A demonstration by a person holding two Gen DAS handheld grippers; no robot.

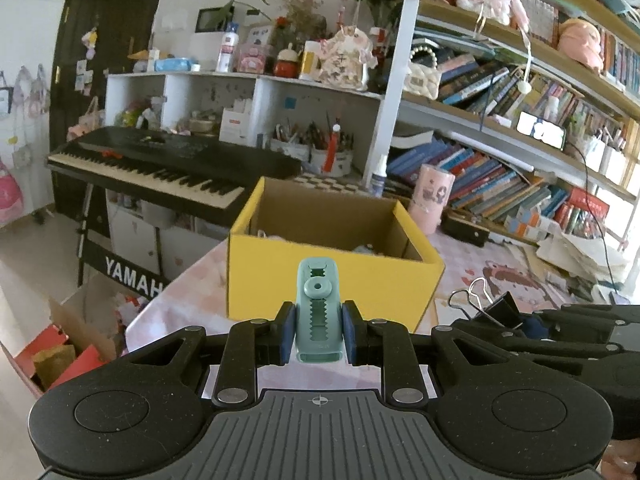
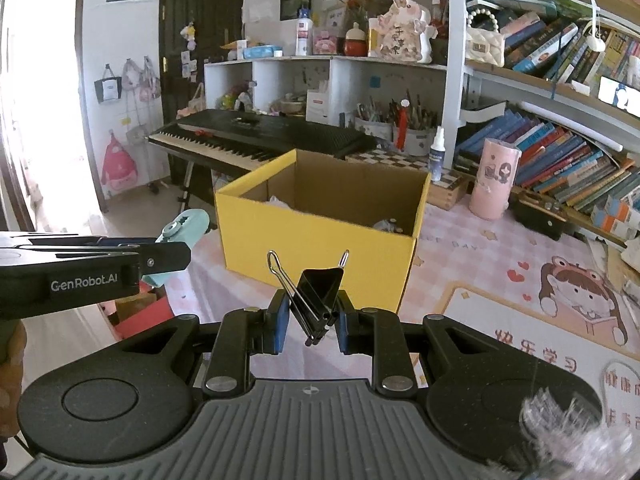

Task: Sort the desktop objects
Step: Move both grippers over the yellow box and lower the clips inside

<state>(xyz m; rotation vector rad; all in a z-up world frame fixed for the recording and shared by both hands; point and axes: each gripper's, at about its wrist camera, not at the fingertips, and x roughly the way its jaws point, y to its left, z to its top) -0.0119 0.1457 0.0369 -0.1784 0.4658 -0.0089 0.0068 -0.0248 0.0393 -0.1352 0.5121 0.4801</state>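
Observation:
My left gripper is shut on a teal plastic clip with a toothed middle, held upright above the table in front of the yellow box. My right gripper is shut on a black binder clip with wire handles, also held in front of the yellow box. The box is open at the top, with a few small items inside. The right gripper and binder clip show at the right of the left wrist view. The left gripper and teal clip show at the left of the right wrist view.
The box stands on a desk with a pink cartoon mat. A pink cylinder and spray bottle stand behind it. Bookshelves fill the right. A Yamaha keyboard stands beyond the desk's left edge, with cardboard boxes on the floor.

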